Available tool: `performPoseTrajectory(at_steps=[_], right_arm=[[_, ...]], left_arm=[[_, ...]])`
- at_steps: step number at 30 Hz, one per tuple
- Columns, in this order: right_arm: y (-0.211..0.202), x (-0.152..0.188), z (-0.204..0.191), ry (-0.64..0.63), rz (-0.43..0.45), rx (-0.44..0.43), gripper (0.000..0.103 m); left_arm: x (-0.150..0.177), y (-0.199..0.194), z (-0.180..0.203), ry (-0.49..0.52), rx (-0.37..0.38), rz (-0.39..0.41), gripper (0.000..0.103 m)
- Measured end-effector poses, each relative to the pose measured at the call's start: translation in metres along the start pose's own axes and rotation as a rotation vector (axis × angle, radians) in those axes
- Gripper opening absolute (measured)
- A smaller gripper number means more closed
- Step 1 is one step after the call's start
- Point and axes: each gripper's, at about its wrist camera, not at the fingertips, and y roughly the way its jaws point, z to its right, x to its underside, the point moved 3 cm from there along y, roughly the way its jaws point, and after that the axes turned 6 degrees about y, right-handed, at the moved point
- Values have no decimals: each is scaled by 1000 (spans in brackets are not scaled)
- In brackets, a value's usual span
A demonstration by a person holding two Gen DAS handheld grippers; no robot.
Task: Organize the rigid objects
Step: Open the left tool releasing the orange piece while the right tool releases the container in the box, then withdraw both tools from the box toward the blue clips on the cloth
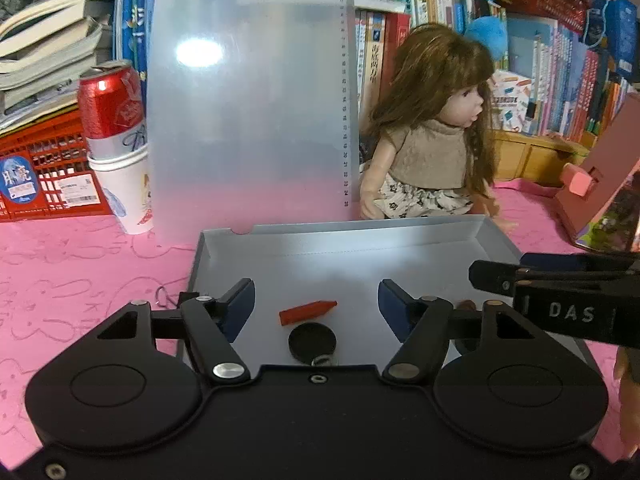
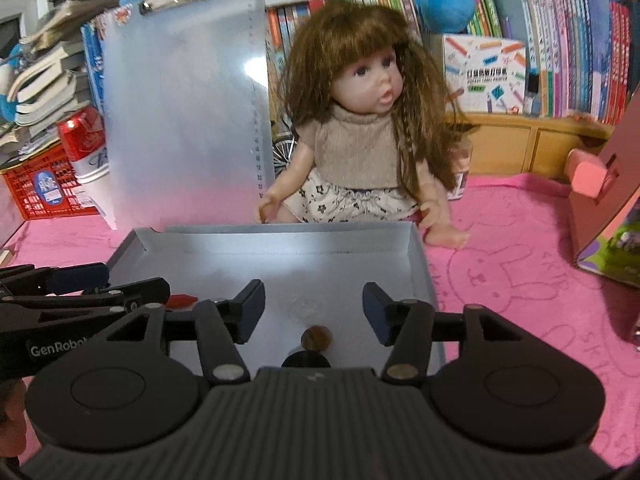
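pink mat [image 1: 80, 272] | grey tray [image 1: 224, 240]: crayon [image 1: 308, 311], black disc [image 1: 313, 340], coin [image 2: 316, 338] | both tongs released

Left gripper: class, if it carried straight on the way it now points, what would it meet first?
Probably the orange crayon lying on the floor of the grey box, between the open left gripper fingers; depth is hard to judge, so it could land on bare floor just beyond.

Brightness: moderate indoor light, colours strongly saturated, pink cloth [image 1: 72, 280] vivid.
Glare: a bright white spot on the translucent clipboard [image 1: 200, 53], a smaller one on the red can [image 1: 100, 87].
Reflection: a pale sheen across the floor of the grey box [image 2: 280, 258].
Shadows: soft and short beneath the left gripper [image 1: 316, 306] and right gripper [image 2: 313, 308].
Distortion: fisheye bending, bookshelves [image 2: 560, 40] curving at the edges, corners dark.
Focus: mostly sharp centre; edges slightly soft.
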Motion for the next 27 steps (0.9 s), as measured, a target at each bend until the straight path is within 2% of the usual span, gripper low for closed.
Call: performPoseTrajectory(at_steps=[9,18,27], right_arm=[[-45,4,-1,-57,55,-21,84],[-85,19,-4,-100,93,-60,86],[-115,37,1,-144,128,-67,88]], left_arm=[[14,-50,8,27,29,47,71],[29,-90,22,25,92,79,73],[47,-111,27,5,106,92,73]])
